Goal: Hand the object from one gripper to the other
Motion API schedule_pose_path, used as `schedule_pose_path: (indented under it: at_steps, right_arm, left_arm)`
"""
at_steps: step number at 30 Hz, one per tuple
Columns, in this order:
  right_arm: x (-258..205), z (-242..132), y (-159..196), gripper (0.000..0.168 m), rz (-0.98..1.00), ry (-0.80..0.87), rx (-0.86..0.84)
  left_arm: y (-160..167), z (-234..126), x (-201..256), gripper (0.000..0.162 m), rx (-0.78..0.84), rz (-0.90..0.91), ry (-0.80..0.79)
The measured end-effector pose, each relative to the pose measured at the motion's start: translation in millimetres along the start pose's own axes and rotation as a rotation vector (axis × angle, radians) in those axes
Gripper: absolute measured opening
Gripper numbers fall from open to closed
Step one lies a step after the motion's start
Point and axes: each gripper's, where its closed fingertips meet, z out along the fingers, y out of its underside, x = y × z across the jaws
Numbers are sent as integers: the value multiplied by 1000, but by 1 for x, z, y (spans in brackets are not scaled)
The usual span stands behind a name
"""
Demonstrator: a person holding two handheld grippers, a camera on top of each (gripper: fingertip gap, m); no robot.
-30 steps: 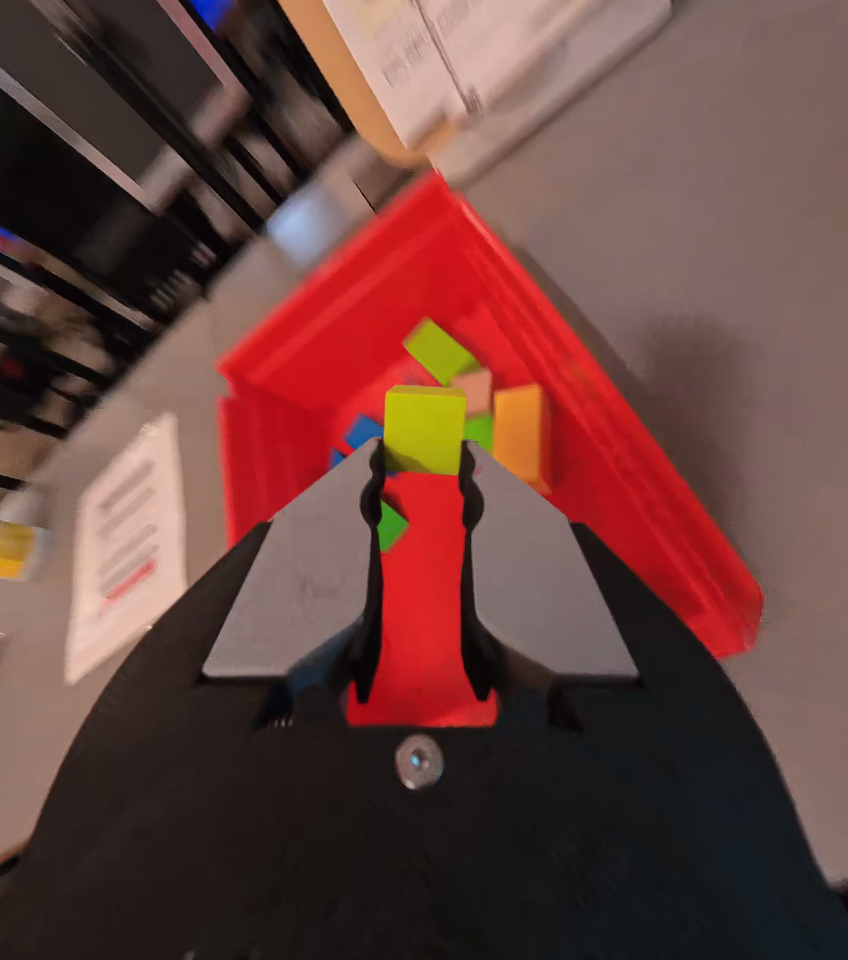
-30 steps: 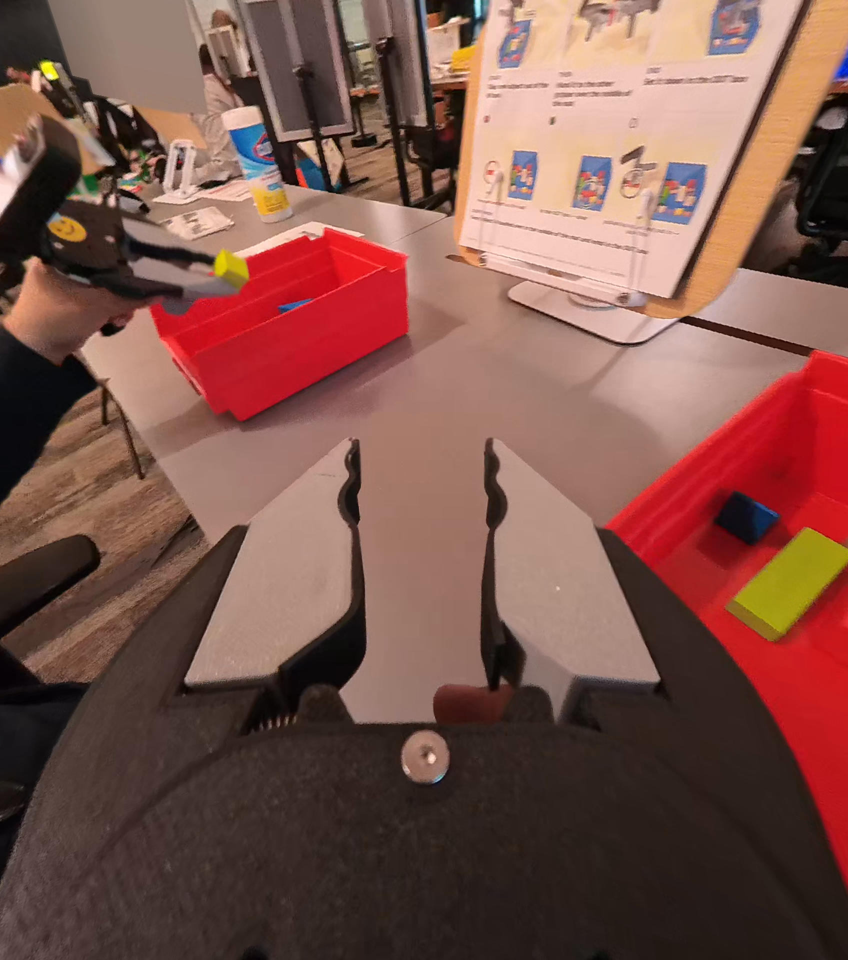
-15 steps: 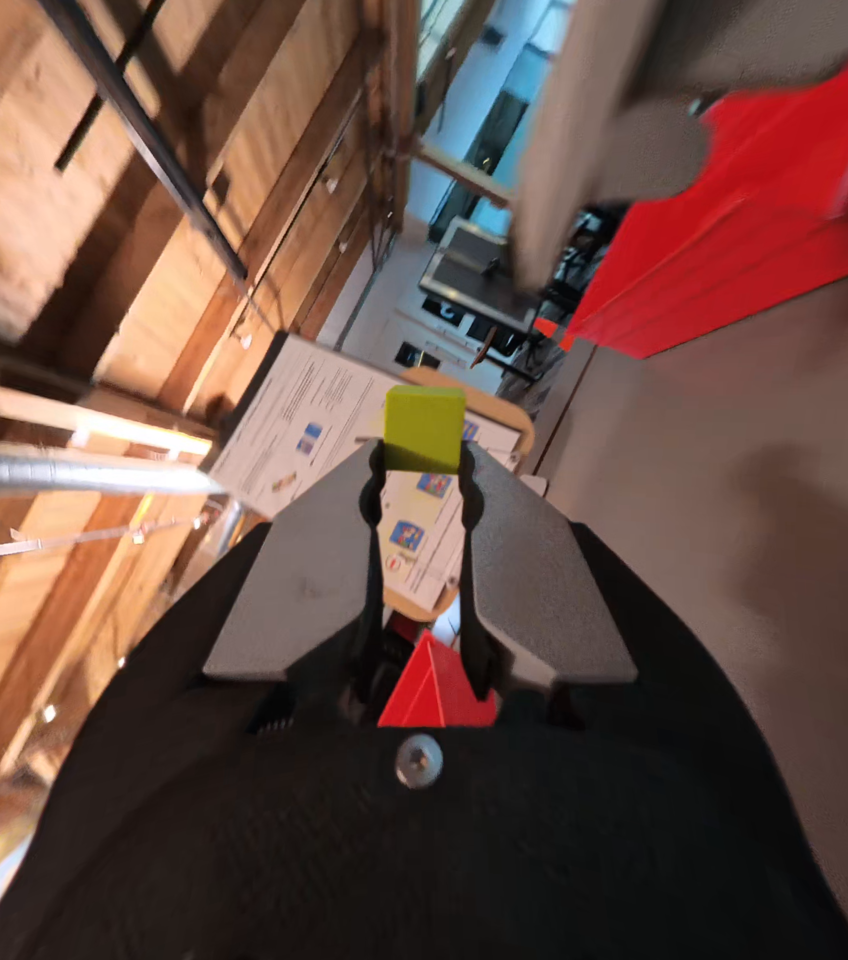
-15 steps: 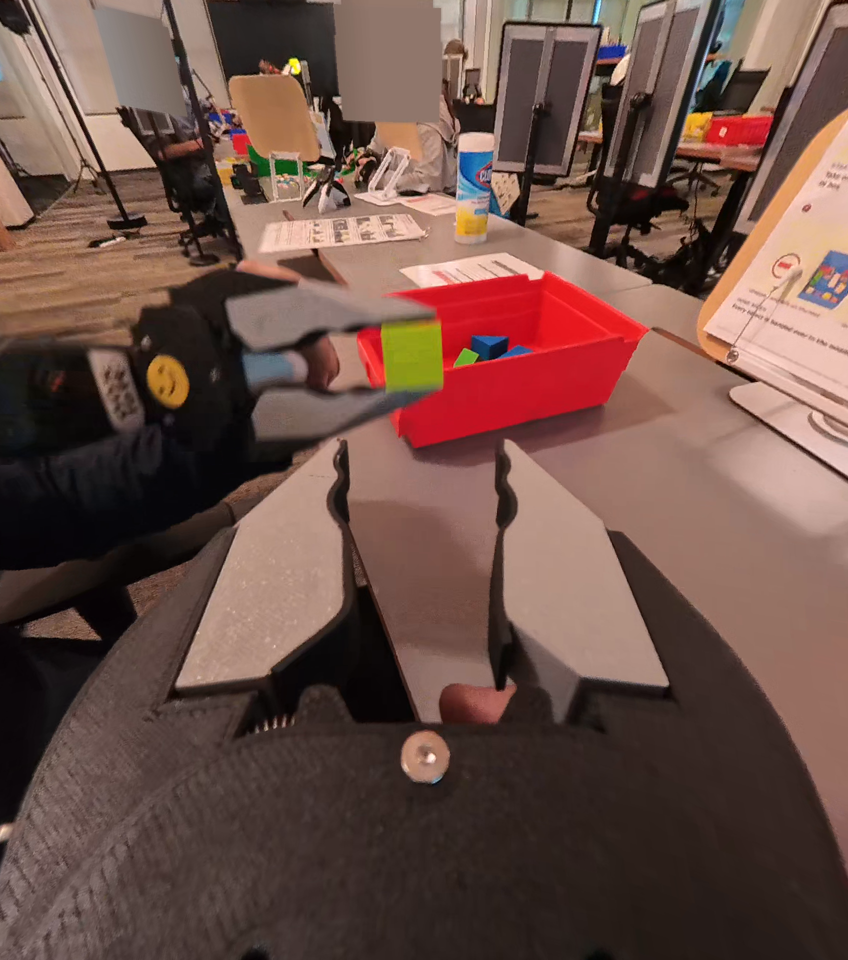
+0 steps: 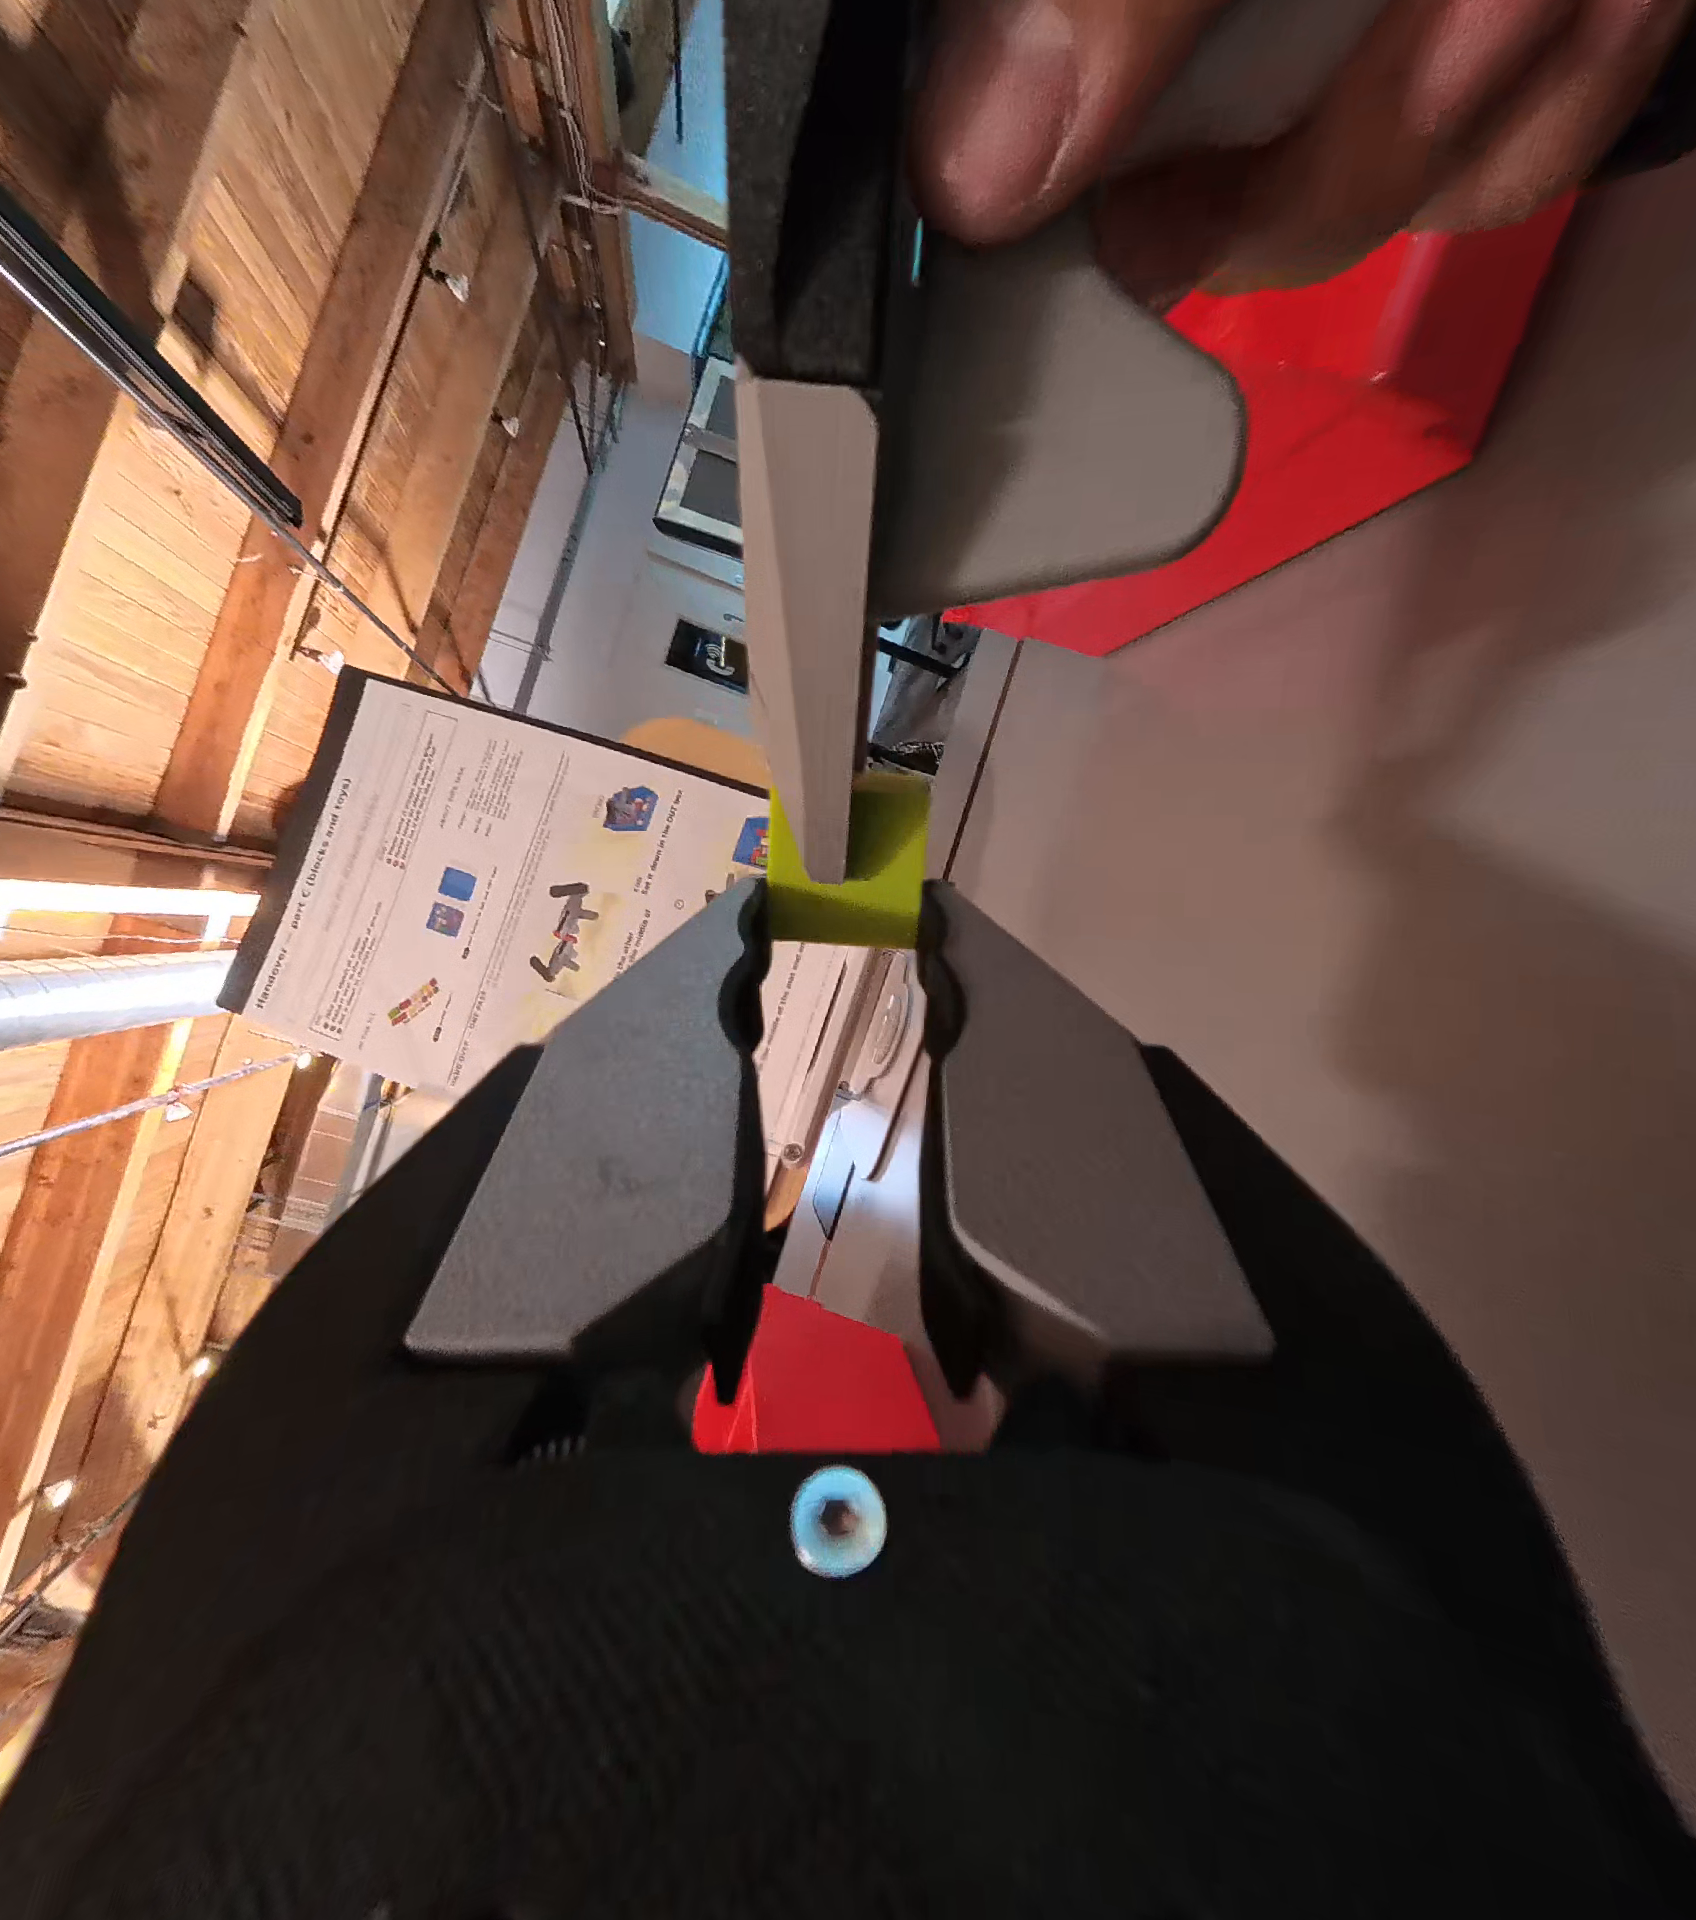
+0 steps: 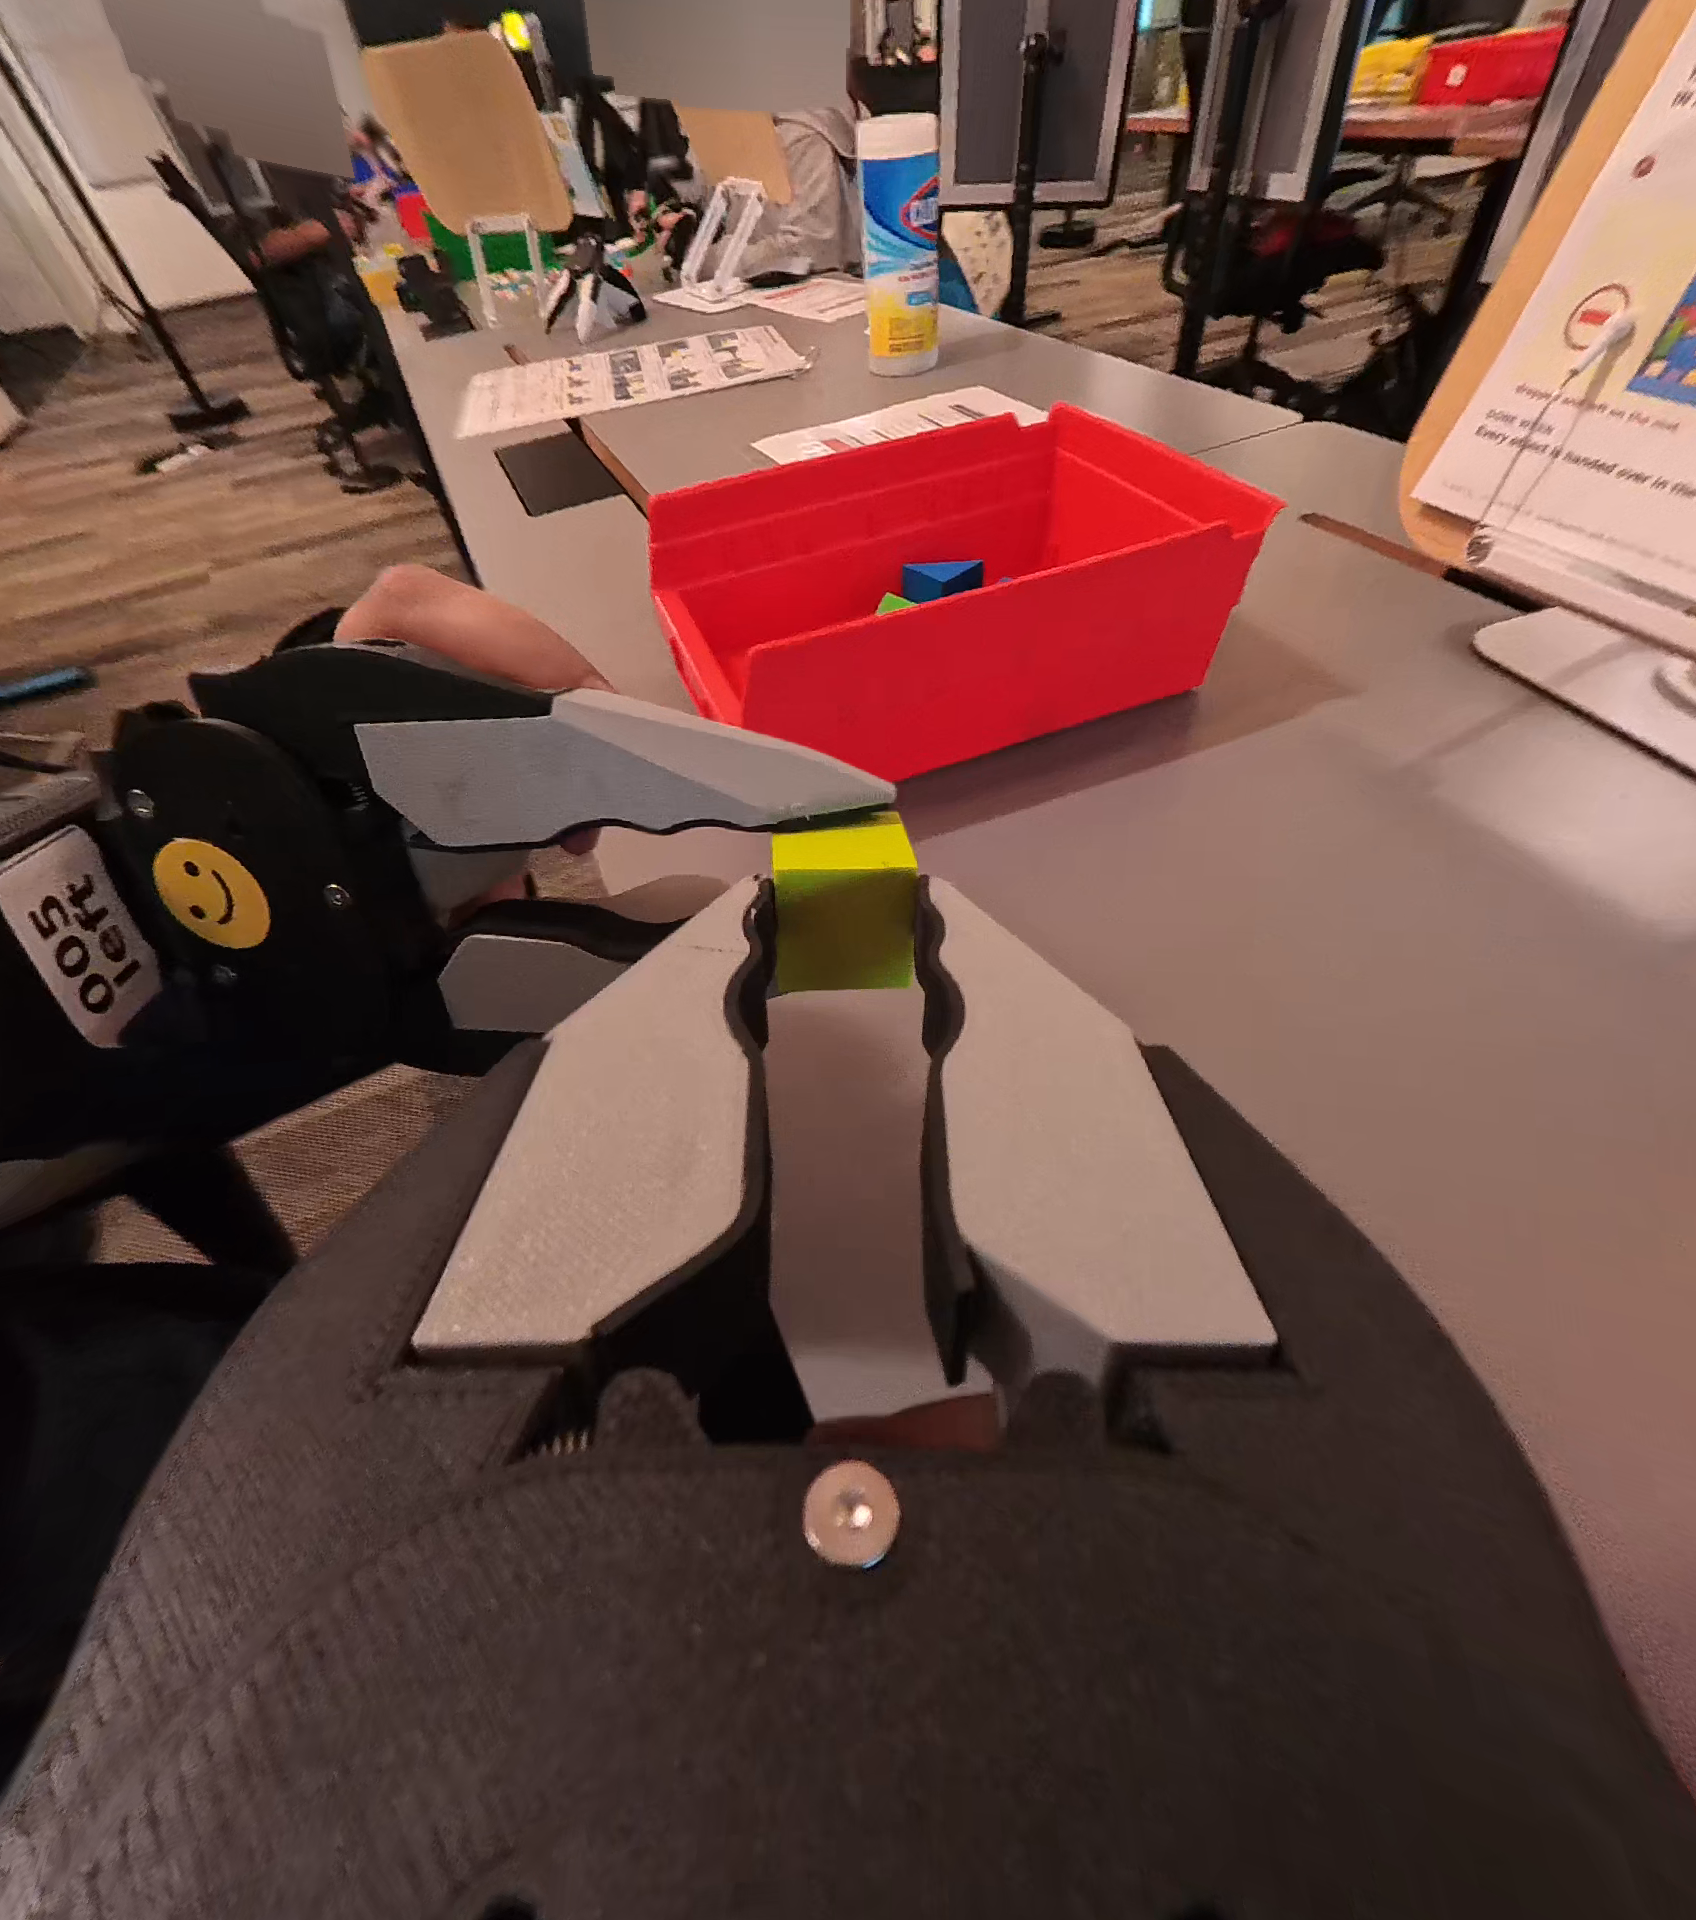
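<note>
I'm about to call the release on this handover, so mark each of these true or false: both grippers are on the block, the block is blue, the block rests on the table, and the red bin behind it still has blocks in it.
1. Both grippers are on the block. True: the left gripper and the right gripper each have fingers against the yellow-green block.
2. The block is blue. False: it is yellow-green.
3. The block rests on the table. False: it is held above the grey table.
4. The red bin behind holds blocks. True: the red bin contains a blue block and a green one.

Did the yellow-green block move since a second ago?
Yes. The yellow-green block, once up beside the red bin, has come nearer, between the right gripper fingertips, left gripper holding on.
</note>
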Motion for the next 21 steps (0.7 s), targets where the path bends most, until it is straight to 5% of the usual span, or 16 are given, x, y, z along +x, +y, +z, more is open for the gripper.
schedule_pose_path:
  at_steps: [4, 21]
  right_arm:
    - [-10, 0, -3, 25, 87, -116, 20]
    - [22, -10, -2, 25, 54, 48, 13]
  left_arm:
    - [-8, -6, -3, 25, 35, -39, 15]
    - [9, 6, 11, 24, -104, -233, 100]
